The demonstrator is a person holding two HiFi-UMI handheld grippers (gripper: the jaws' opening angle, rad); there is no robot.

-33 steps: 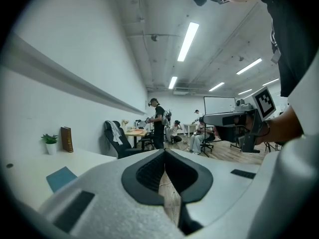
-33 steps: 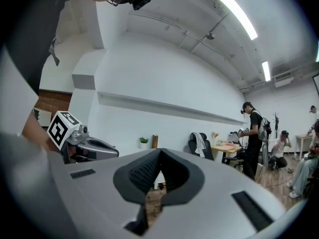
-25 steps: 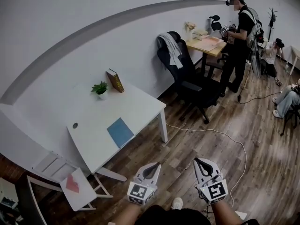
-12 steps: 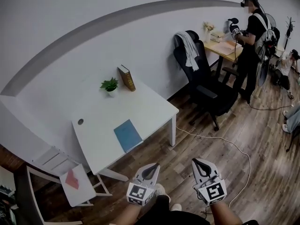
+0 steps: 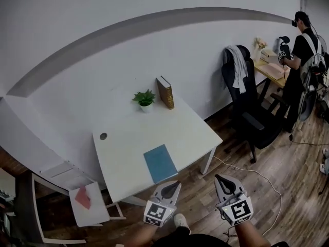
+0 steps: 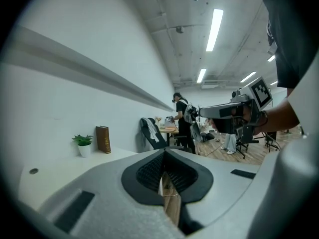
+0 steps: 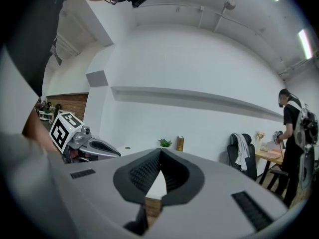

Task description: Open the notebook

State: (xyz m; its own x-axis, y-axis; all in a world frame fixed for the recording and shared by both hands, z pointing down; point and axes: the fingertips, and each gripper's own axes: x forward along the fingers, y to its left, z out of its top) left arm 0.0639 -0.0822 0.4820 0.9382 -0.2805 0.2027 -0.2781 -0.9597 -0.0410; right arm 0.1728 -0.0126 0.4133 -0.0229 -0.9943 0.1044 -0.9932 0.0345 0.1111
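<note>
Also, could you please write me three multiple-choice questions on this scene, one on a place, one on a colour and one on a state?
1. Where on the white rectangular table does the flat blue notebook lie?
A. At the back, against the wall.
B. Near the front edge.
C. Over the round hole at the left corner.

2. What colour is the upright hardback book beside the small green potted plant?
A. Brown.
B. Red.
C. White.

3. In what state is the notebook?
A. Open, with pages showing.
B. Closed and lying flat.
C. Lifted off the table.

Answers:
1 B: the head view shows it by the table's near edge.
2 A: its cover and spine are brown.
3 B: only its blue cover shows, and nothing touches it.
</note>
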